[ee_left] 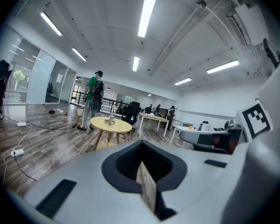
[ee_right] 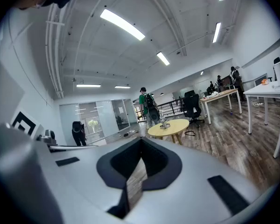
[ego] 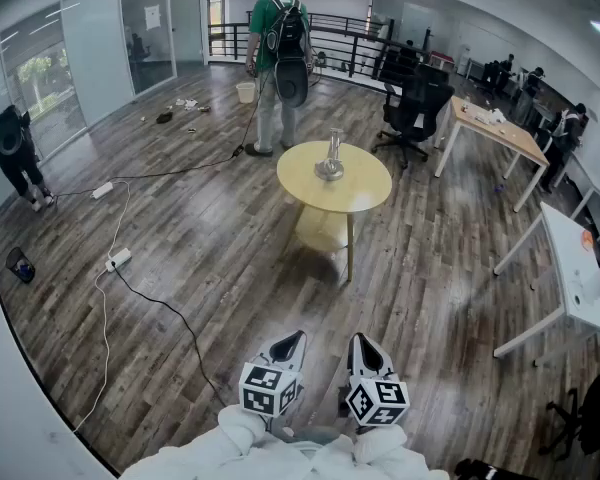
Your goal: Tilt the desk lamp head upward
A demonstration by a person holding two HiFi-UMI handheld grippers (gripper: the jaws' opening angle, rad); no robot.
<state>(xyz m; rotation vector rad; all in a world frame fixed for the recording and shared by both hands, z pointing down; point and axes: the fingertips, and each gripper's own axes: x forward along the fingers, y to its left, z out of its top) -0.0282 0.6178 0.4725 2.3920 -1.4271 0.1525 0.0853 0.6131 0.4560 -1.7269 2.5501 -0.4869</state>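
Both clenched empty, left gripper [ego: 293,340] and right gripper [ego: 360,343] point nearly level toward the lamp [ego: 330,158].

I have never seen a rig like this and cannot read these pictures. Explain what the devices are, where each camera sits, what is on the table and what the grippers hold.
There is no robot here: a person holds a two-jaw gripper in each hand. The head view comes from a camera on their head, looking down. The left gripper and right gripper show at its bottom edge, each carrying a cube with square markers. The other two pictures come from cameras riding on the grippers, looking along their jaws. Both pairs of jaws are closed and hold nothing. Some way ahead, on the wooden floor, stands a round yellow table. On it is one small silvery thing, likely the desk lamp, too small to see in detail. A person in a green top stands beyond the table.
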